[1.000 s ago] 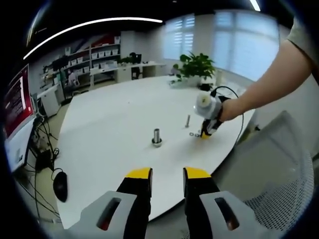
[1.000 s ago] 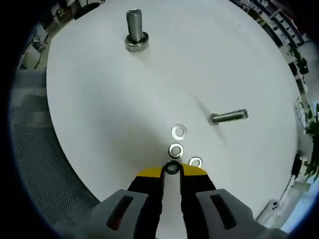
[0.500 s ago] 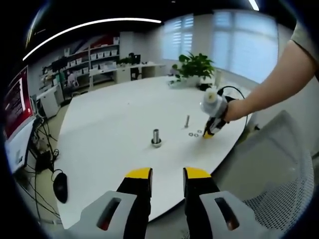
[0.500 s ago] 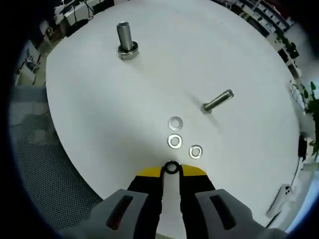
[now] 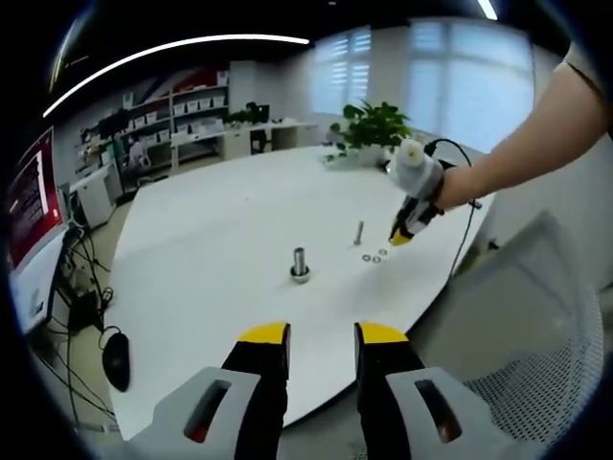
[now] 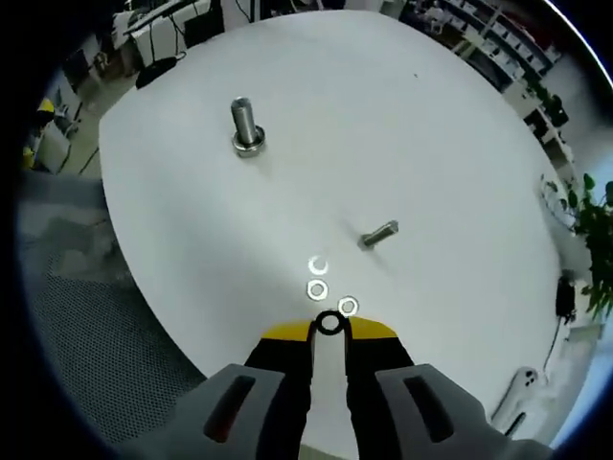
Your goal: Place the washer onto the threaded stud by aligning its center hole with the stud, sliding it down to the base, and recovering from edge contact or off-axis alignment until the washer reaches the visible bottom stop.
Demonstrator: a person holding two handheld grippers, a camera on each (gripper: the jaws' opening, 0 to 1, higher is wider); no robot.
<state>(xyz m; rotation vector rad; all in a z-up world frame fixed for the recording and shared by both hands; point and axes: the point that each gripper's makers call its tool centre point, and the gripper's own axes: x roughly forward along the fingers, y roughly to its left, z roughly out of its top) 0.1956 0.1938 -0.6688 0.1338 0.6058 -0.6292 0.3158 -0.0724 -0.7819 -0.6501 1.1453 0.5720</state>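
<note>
In the right gripper view my right gripper [image 6: 330, 328] is shut on a dark washer [image 6: 330, 323] pinched edge-on between its yellow tips, held above the white round table [image 6: 421, 125]. A thick threaded stud [image 6: 243, 125] stands upright on its base at the far left. A thinner bolt [image 6: 379, 234] stands nearer. Three loose silver washers [image 6: 317, 288] lie just past my tips. In the left gripper view my left gripper [image 5: 321, 337] is open, low at the table's near edge; the stud [image 5: 300, 263] stands ahead and the right gripper [image 5: 400, 236] hangs above the loose washers [image 5: 374, 258].
A mesh chair [image 5: 536, 335] stands at the table's right side. A potted plant [image 5: 375, 127] sits at the far edge. Shelves and desks [image 5: 182, 120] line the back wall, a red screen [image 5: 29, 192] is at the left, and a mouse [image 5: 115, 356] lies below.
My right gripper has risen away from the table with the washer in it; the loose washers, bolt and stud look smaller and farther. The left gripper has stayed put.
</note>
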